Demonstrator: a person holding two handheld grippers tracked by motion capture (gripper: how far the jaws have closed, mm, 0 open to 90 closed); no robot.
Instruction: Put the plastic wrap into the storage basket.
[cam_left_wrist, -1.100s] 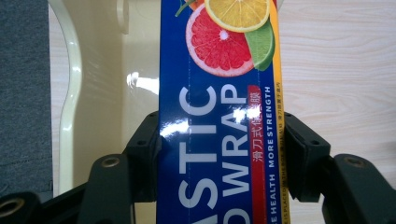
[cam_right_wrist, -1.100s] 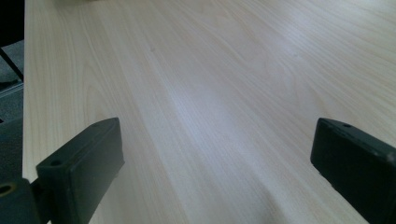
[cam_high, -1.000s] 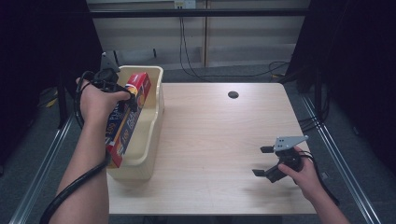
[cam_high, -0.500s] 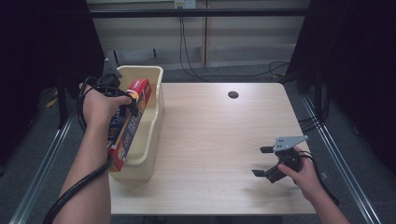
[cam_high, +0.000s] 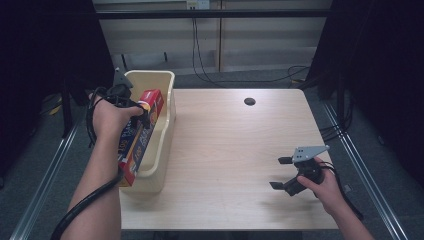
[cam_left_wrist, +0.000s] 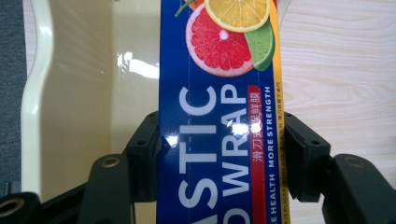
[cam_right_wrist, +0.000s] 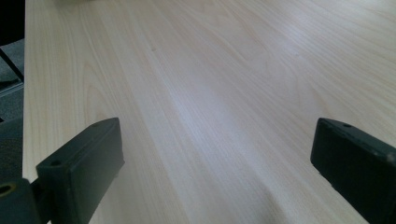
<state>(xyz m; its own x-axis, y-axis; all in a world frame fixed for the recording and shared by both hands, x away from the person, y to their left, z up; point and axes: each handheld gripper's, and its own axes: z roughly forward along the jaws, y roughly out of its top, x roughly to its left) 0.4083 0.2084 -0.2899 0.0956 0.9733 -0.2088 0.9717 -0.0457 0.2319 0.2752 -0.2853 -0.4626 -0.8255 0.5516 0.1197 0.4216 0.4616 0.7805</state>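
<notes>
While the left gripper (cam_left_wrist: 219, 154) clamps it across its narrow width, a long blue box (cam_left_wrist: 219, 116) of plastic wrap hangs tilted over a cream bin (cam_high: 162, 125) at the table's left edge. In the left gripper view both black jaws press flat against the box's two long sides, with printed citrus slices above the grip. From the high view the box (cam_high: 142, 132) slants along the bin's near-left rim — its red end up and farther away, its lower end past the bin's near corner; whether it touches the rim cannot be told.

Judging by its look, this is a light, stiff cardboard carton with a glossy, fairly slippery skin. Squeezed hard it would likely dent, and gripped toward one end, as it appears to be, it may swing. A hold nearer the middle of its length should steady it.

Well apart on the right, the right gripper (cam_high: 284, 172) hovers low over bare wooden table (cam_high: 225, 150) — jaws spread wide, holding nothing.
</notes>
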